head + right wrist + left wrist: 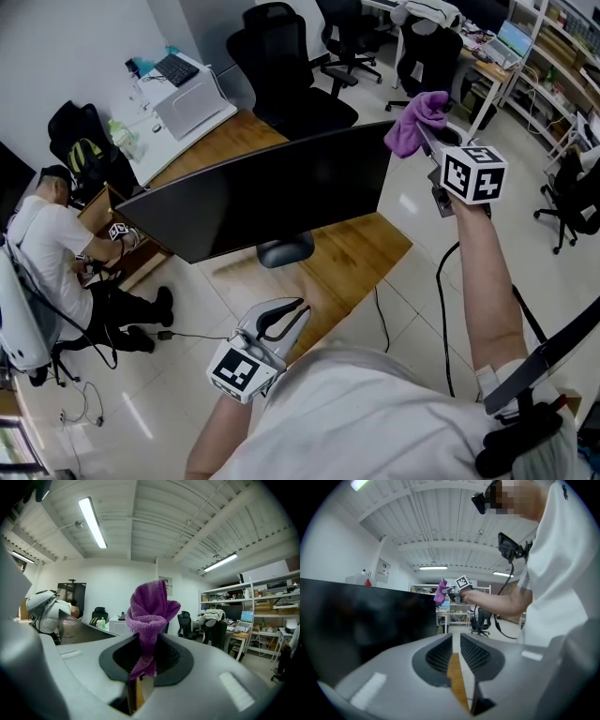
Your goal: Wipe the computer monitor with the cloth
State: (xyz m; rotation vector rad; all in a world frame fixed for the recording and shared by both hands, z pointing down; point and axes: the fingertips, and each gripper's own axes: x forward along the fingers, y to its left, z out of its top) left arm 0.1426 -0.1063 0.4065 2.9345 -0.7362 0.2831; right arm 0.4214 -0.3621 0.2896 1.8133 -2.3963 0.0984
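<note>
A wide black monitor [262, 192] stands on a wooden desk [361, 253], its screen dark. My right gripper [424, 127] is raised at the monitor's upper right corner, shut on a purple cloth [417, 122] bunched above the jaws. In the right gripper view the cloth [149, 611] sticks up out of the right gripper [147, 641], with the monitor's edge [79, 627] to the left. My left gripper [298, 309] hangs low in front of the desk's near edge, its jaws together on nothing. The left gripper view shows the left gripper [456, 637], the screen [356, 620] and the distant cloth [440, 592].
A person [47, 244] crouches on the floor at the desk's left end. Black office chairs [281, 66] stand behind the desk and another chair [572, 187] at the right. A white printer [183, 89] sits at the back left. A cable [202, 336] runs over the tiled floor.
</note>
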